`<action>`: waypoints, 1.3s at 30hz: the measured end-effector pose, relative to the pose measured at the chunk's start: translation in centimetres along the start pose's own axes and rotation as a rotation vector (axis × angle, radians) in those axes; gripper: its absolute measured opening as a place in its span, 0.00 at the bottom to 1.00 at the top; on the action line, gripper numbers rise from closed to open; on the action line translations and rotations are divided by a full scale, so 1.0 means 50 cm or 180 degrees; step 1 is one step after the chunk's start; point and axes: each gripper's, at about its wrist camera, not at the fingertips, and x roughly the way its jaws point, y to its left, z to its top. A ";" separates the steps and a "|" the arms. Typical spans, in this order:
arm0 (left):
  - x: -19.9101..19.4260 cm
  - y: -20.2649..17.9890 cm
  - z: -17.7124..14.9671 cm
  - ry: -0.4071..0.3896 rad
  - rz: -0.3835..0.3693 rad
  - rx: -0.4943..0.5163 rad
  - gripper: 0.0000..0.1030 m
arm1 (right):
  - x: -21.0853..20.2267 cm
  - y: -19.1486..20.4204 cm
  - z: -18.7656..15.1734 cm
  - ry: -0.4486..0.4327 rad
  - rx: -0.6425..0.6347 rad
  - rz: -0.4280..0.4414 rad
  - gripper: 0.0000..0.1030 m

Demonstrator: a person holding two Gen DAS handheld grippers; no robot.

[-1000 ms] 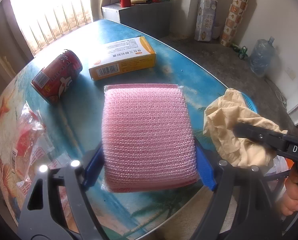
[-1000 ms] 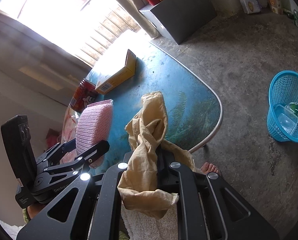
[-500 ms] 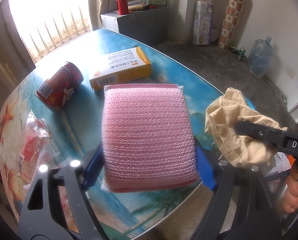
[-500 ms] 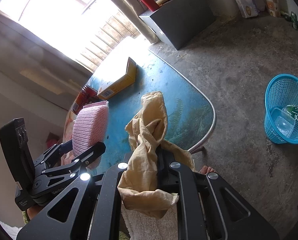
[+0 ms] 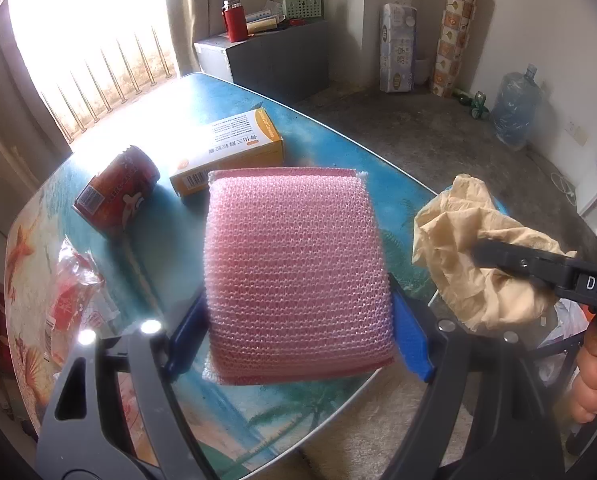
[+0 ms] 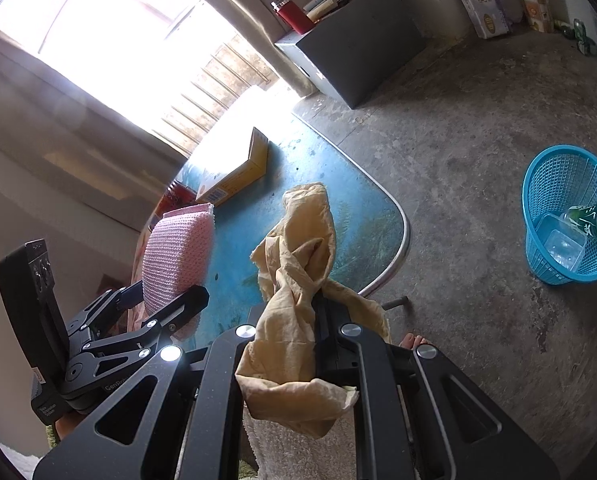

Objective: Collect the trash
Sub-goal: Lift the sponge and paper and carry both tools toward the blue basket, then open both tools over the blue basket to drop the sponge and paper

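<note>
Trash rides higher off the blue table (image 5: 226,120) than a second ago: left gripper (image 5: 298,320) clamps the pink sponge (image 5: 294,276) mid-frame, right gripper (image 6: 298,344) pinches the tan cloth (image 6: 298,248), the blue basket (image 6: 554,184) waiting at right.

We note a table (image 5: 226,112) with a glossy blue top printed with palm trees and sea creatures, its near corner rounded and edged in pale trim. On it lies a red drink can (image 5: 116,192) on its side, just beside a yellow-and-white carton (image 5: 228,146) lying flat — whether the two touch we cannot tell. Nearer the left edge sits a crumpled clear wrapper (image 5: 72,296) with red print. Beyond the table we see bare grey concrete floor (image 6: 478,128). On it stands a blue mesh basket (image 6: 566,184), well apart from the table — a green can (image 6: 592,220) and a clear plastic tray (image 6: 558,242) lie inside.
</note>
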 end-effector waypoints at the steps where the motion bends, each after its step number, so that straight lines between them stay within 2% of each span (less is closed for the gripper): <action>1: -0.001 -0.005 0.000 -0.0005 0.0002 0.0013 0.74 | -0.002 -0.003 -0.001 -0.0010 0.0010 0.0003 0.11; 14: -0.018 -0.071 0.012 -0.0077 -0.0023 0.0212 0.74 | -0.050 -0.049 -0.012 -0.0182 0.0171 0.0028 0.11; 21: -0.021 -0.133 0.032 -0.0139 -0.0191 0.0430 0.74 | -0.095 -0.097 -0.026 -0.0333 0.0329 -0.0075 0.11; 29: 0.010 -0.240 0.070 -0.0087 -0.0616 0.0746 0.74 | -0.155 -0.205 -0.063 -0.0537 0.0731 -0.0342 0.11; 35: 0.063 -0.340 0.100 0.0106 -0.1050 0.0935 0.74 | -0.229 -0.329 -0.082 -0.0830 0.1184 -0.0580 0.11; 39: 0.114 -0.411 0.117 0.0267 -0.1252 0.1031 0.74 | -0.254 -0.408 -0.077 -0.0921 0.1387 -0.0767 0.11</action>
